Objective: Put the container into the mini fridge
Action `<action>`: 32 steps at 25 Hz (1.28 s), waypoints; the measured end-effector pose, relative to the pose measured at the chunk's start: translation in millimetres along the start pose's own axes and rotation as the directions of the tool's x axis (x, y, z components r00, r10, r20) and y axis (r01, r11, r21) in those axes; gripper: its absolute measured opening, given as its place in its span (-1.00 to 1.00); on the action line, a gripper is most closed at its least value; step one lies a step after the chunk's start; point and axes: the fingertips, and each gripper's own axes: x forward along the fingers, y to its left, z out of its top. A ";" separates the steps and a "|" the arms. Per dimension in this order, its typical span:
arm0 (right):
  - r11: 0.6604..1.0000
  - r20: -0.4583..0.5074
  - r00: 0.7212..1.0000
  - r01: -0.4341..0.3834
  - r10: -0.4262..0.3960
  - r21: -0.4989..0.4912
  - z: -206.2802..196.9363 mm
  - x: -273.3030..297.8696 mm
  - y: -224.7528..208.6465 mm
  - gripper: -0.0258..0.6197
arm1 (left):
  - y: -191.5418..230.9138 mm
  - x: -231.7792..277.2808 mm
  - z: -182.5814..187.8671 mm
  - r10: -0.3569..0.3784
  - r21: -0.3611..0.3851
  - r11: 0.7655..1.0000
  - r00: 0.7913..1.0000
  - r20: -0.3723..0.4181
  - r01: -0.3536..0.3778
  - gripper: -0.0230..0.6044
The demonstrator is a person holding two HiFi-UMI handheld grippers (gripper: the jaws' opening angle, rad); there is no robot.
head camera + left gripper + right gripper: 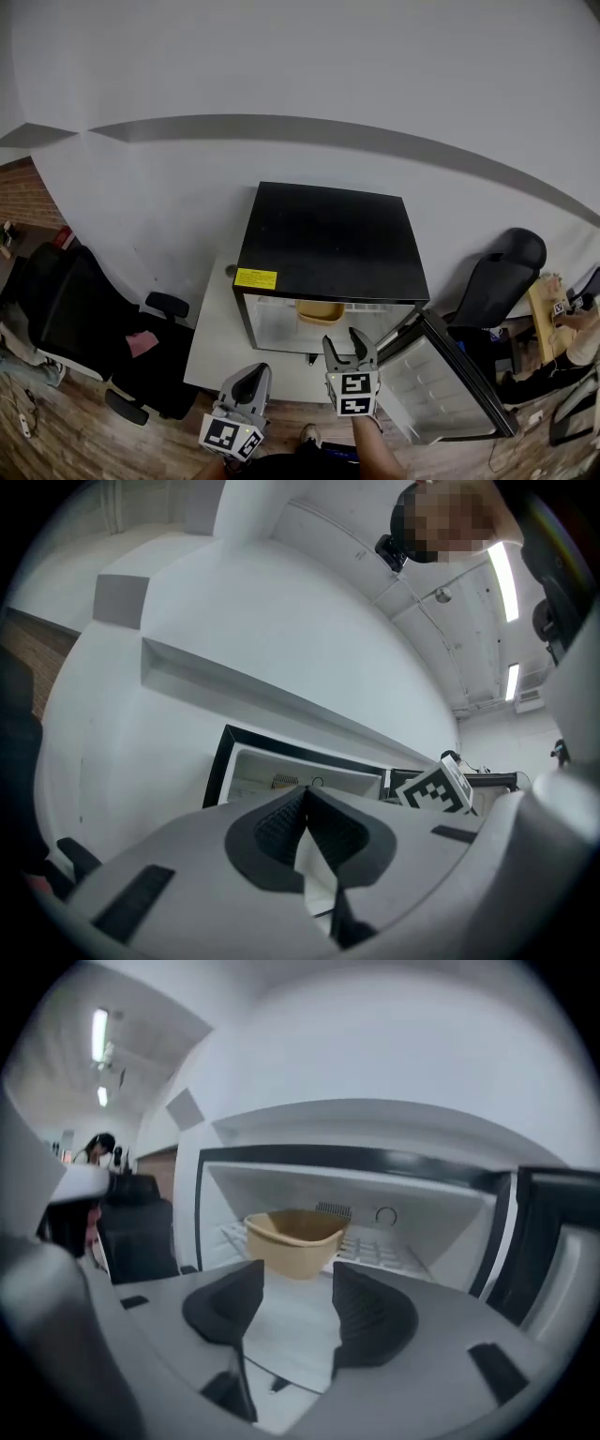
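The black mini fridge (328, 234) stands with its door (441, 384) swung open to the right. A tan container (320, 311) sits on the wire shelf inside. In the right gripper view the container (292, 1235) rests upright just beyond my right gripper (298, 1279), apart from the jaws. My right gripper (348, 336) is open and empty, held in front of the fridge opening. My left gripper (251, 375) hangs lower and to the left, shut on nothing. In the left gripper view, the left gripper (305, 794) points up toward the fridge (281, 761).
The fridge sits on a low white platform (211, 347) against a white wall. A black office chair (75, 309) with a pink item (141, 344) is at the left. Another dark chair (497, 272) and a person's arm (572, 328) are at the right.
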 end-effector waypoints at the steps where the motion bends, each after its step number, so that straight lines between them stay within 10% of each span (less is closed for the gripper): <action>1: 0.998 0.012 1.000 -0.006 0.005 0.066 0.6 1.0 2.5 -0.22 | -0.6 -0.3 -0.8 -0.003 -0.001 1.000 1.000 -0.002 0.003 -0.90; 9: 0.978 0.028 0.998 0.053 -0.060 0.204 -0.8 27.8 -3.1 -0.50 | 2.2 -2.6 -3.5 -0.007 -0.007 1.000 1.000 -0.014 0.007 -0.90; 32: 0.984 0.020 0.996 0.078 -0.082 0.158 -4.9 11.3 -19.7 -0.78 | 5.6 -4.7 -3.1 0.016 -0.007 1.000 1.000 -0.011 -0.016 -0.90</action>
